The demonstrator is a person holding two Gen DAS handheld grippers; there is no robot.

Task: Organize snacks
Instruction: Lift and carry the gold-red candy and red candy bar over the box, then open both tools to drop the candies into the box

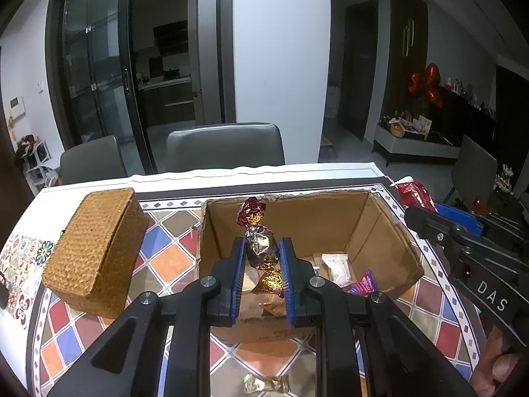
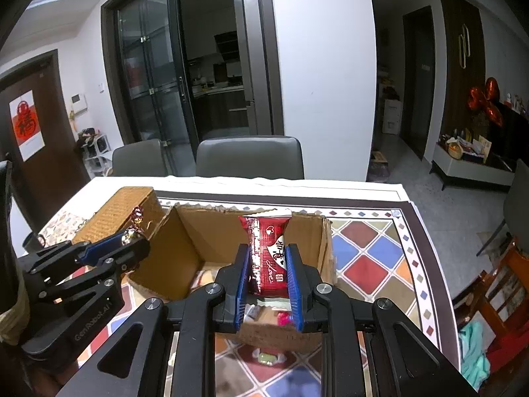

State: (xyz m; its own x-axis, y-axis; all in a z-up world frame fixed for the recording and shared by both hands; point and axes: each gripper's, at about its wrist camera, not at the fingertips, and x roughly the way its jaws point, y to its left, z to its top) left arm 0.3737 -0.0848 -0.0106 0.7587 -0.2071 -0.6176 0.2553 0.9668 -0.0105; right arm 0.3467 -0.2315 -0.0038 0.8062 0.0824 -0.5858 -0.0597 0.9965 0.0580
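Observation:
My left gripper (image 1: 263, 248) is shut on a foil-wrapped candy (image 1: 263, 244) with twisted red and gold ends, held upright over the open cardboard box (image 1: 383, 231). My right gripper (image 2: 267, 256) is shut on a red snack packet (image 2: 269, 251) with white lettering, held upright over the same cardboard box (image 2: 185, 231). In the box lie a white packet (image 1: 337, 266) and a pink wrapper (image 1: 363, 284). The right gripper with its red packet (image 1: 415, 195) shows at the right of the left wrist view. The left gripper (image 2: 132, 240) shows at the left of the right wrist view.
A woven lidded basket (image 1: 96, 251) stands left of the box on the patterned tablecloth (image 1: 172, 261). A gold-wrapped candy (image 1: 266, 383) lies on the table in front of the box; a green one (image 2: 267, 359) shows in the right wrist view. Grey chairs (image 1: 224, 147) stand behind the table.

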